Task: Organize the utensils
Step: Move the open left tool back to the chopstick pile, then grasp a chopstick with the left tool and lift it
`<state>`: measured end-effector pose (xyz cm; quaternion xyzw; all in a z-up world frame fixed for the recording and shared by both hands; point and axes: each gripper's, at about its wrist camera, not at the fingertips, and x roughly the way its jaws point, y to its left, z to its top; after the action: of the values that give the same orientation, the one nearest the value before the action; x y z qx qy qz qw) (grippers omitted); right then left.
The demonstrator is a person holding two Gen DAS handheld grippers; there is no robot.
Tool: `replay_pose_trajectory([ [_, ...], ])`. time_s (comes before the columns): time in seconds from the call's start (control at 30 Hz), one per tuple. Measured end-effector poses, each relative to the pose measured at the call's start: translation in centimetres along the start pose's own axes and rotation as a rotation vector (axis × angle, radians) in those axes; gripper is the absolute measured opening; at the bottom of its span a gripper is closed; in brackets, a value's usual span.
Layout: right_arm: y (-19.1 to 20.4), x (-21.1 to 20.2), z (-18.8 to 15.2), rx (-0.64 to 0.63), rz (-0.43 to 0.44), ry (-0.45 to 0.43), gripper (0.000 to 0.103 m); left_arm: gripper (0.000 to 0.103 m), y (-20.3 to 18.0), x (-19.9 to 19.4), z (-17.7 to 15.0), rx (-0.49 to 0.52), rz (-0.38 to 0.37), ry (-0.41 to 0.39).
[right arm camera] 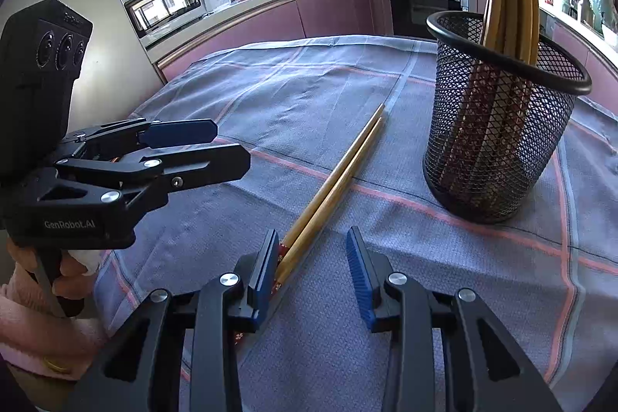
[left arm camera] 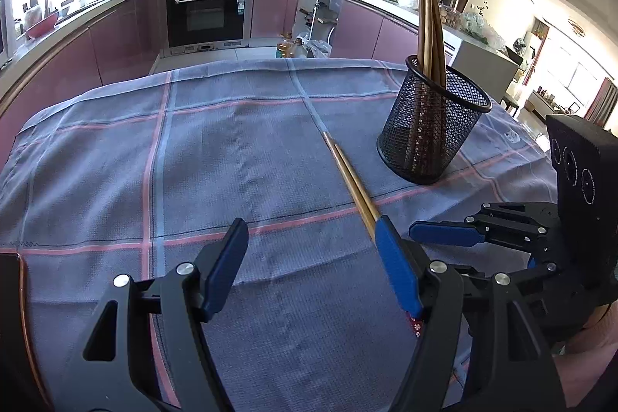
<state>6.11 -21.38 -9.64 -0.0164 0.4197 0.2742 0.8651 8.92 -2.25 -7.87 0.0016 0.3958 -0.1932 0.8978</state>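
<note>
A pair of wooden chopsticks lies on the blue checked cloth; it also shows in the right wrist view. A black mesh holder with several chopsticks stands upright to the right of it, and shows in the right wrist view. My left gripper is open, its right finger over the chopsticks' near end. My right gripper is open, low over the cloth, its left finger touching the chopsticks' red patterned ends. Each gripper shows in the other's view: the right one, the left one.
The cloth covers a table that drops off at the far and side edges. Behind it run kitchen counters with an oven, pots and bottles. A microwave sits at the left in the right wrist view.
</note>
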Motion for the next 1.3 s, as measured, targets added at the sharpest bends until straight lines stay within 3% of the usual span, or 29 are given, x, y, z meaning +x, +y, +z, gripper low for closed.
replay_pose_trajectory([
  [0.5, -1.2, -0.3, 0.0, 0.016, -0.026, 0.023, 0.022, 0.065, -1.1, 1.8, 0.2, 0.057, 0.000, 0.038],
  [0.77, -2.3, -0.8, -0.2, 0.032, -0.049, 0.027, 0.022, 0.055, -2.5, 3.5, 0.4, 0.108, -0.036, 0.087],
  [1.07, -3.0, -0.9, -0.3, 0.052, -0.035, 0.024, 0.021, 0.033, -3.9, 5.3, 0.2, 0.136, -0.030, 0.136],
  [1.13, -3.1, -0.9, -0.3, 0.055, -0.036, 0.022, 0.021, 0.020, -3.7, 5.3, 0.1, 0.116, -0.035, 0.141],
  [1.3, -3.3, -0.5, 0.2, 0.064, -0.046, 0.009, 0.021, 0.012, -3.4, 5.0, -0.4, 0.081, -0.024, 0.146],
])
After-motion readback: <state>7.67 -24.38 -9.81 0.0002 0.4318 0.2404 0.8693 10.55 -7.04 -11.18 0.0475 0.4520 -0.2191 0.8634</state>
